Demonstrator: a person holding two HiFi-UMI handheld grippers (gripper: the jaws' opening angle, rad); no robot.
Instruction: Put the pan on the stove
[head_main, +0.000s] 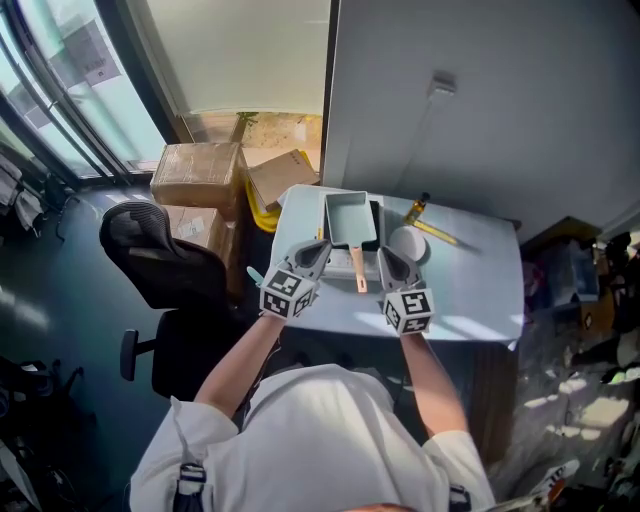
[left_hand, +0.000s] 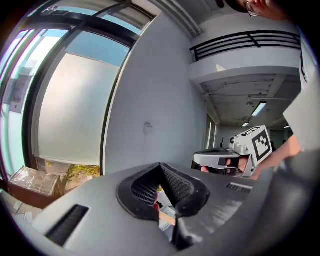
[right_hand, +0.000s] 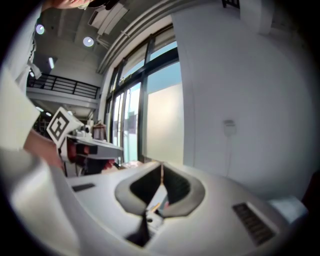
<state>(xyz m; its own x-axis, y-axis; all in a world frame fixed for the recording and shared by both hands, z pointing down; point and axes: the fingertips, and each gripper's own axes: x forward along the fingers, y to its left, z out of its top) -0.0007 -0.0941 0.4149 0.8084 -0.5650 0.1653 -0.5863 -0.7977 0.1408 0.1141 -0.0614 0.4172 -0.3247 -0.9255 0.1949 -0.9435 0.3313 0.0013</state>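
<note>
Matt pan (head_main: 348, 220); wooden handle (head_main: 357, 271); cardboard boxes (head_main: 198, 173).

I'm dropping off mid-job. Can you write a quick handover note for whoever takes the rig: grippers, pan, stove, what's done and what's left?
Left gripper: shut, empty, just left of the pan's wooden handle.
Right gripper: shut, empty, just right of the handle.
Pan: light blue, square, apparently resting on the stove on the white table, handle pointing toward the person.
Done: the pan looks placed, and neither gripper holds it.
Left: confirm it sits flat on the stove, since the head view is too distant to be sure.
</note>
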